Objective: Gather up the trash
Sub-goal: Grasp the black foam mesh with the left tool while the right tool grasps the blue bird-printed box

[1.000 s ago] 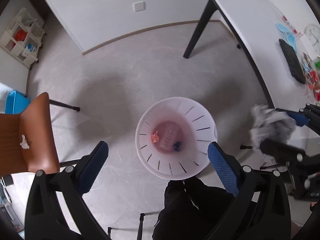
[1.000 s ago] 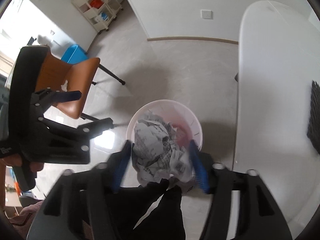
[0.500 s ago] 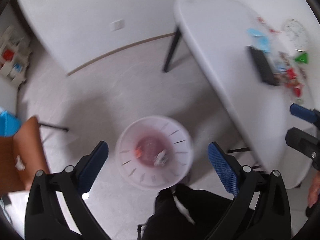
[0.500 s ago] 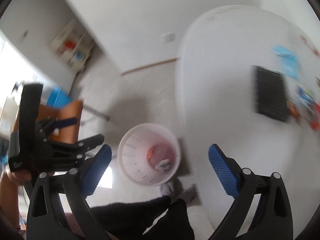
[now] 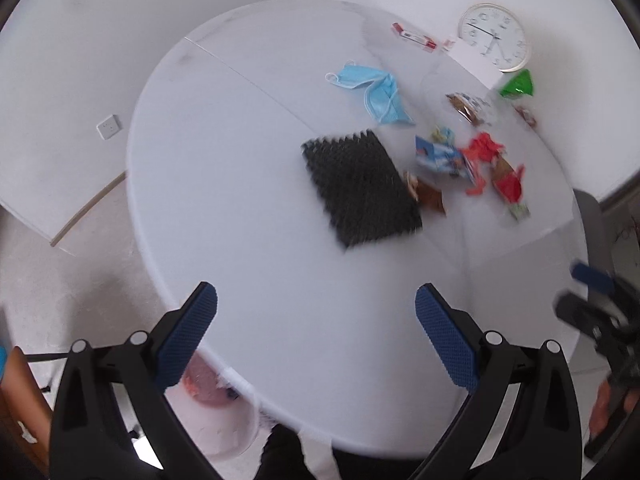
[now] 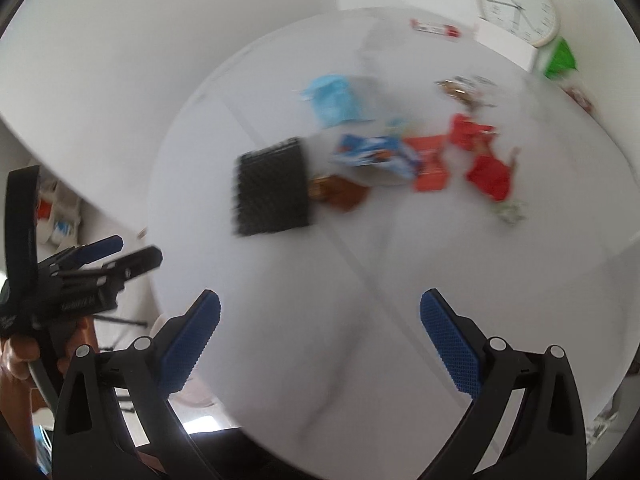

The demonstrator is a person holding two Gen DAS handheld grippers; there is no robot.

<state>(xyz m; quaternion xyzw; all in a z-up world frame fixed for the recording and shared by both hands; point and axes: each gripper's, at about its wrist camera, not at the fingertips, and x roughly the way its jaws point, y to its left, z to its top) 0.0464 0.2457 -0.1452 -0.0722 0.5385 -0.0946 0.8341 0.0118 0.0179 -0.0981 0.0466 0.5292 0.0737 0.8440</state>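
Litter lies across the far half of the white round table [image 5: 240,160]: a black foam mat [image 5: 360,184], a blue face mask [image 5: 376,88], a blue-and-white packet [image 5: 438,156], red wrappers [image 5: 484,148], a brown wrapper [image 5: 430,196] and a green wrapper [image 5: 516,84]. My left gripper [image 5: 316,296] hangs open over the table's near part, empty. My right gripper [image 6: 320,296] hovers over the near part too; its jaws are opening and nothing is between them. The white bin [image 5: 216,396] shows at lower left, partly under the table edge.
A wall clock [image 5: 494,36] and a white box [image 5: 474,60] sit at the table's far edge. A brown chair [image 5: 20,408] stands at the far left. The person's dark trousers [image 5: 284,452] are below the table edge. The right wrist view is blurred.
The crumpled paper left the right gripper, whose jaws spread wide. Both grippers swung from above the bin on the floor to above the table, so the litter came into view.
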